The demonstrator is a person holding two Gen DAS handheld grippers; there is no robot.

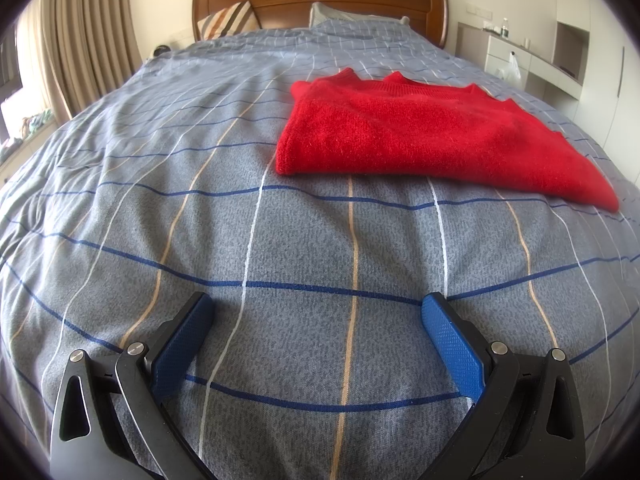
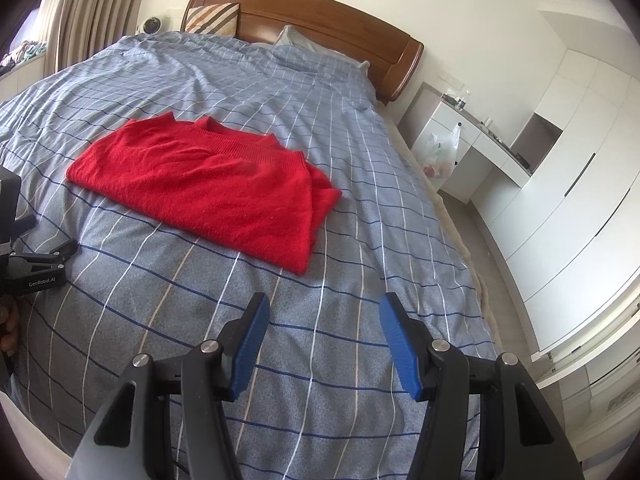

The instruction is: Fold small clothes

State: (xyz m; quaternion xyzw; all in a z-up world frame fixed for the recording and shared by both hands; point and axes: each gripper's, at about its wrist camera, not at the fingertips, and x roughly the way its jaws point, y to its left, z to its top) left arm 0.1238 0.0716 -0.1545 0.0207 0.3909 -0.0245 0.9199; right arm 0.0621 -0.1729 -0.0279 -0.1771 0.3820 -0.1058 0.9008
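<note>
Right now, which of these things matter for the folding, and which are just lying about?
For the job: red sweater, bed it lies on, left gripper, right gripper, both open and empty.

Lying about: striped cushion, pillow, plastic bag, curtains.

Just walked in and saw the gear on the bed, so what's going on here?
A person holds a hand-held gripper in each hand over a grey checked bedspread. A fuzzy red knit sweater lies folded on it, touched by neither. The left hand-held gripper and right hand-held gripper both hang open and empty, short of the sweater.
</note>
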